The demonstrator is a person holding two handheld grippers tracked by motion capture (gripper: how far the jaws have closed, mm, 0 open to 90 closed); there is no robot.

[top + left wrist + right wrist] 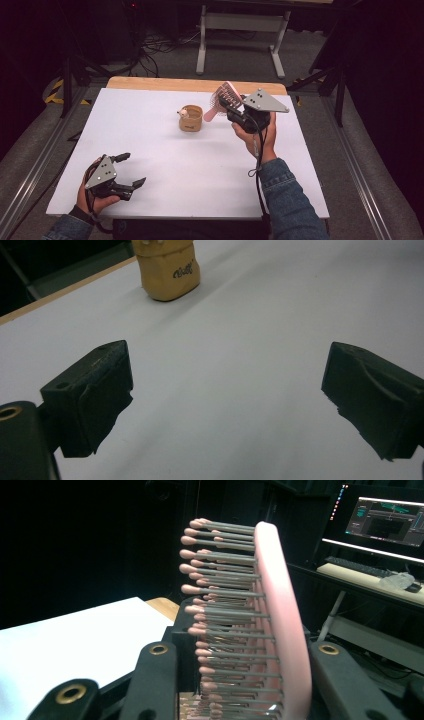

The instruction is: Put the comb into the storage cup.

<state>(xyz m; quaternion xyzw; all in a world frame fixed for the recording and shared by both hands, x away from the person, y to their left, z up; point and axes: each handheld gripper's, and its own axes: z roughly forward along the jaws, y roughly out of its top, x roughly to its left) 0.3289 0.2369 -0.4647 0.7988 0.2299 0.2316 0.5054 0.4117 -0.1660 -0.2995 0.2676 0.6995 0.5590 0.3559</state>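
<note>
A pink hairbrush is held in the air over the far right part of the white table, with my right gripper shut on it. In the right gripper view the hairbrush stands edge-on between the jaws, its grey bristles with pink tips pointing left. A small tan cup with dark lettering stands upright near the table's middle, just left of the brush handle. My left gripper rests near the front left of the table, open with nothing between its jaws. The tan cup sits far ahead of it.
The white table top has a wooden strip along its far edge. Beyond it stand a white desk frame and cables on the floor. A monitor and a keyboard sit on a desk in the background.
</note>
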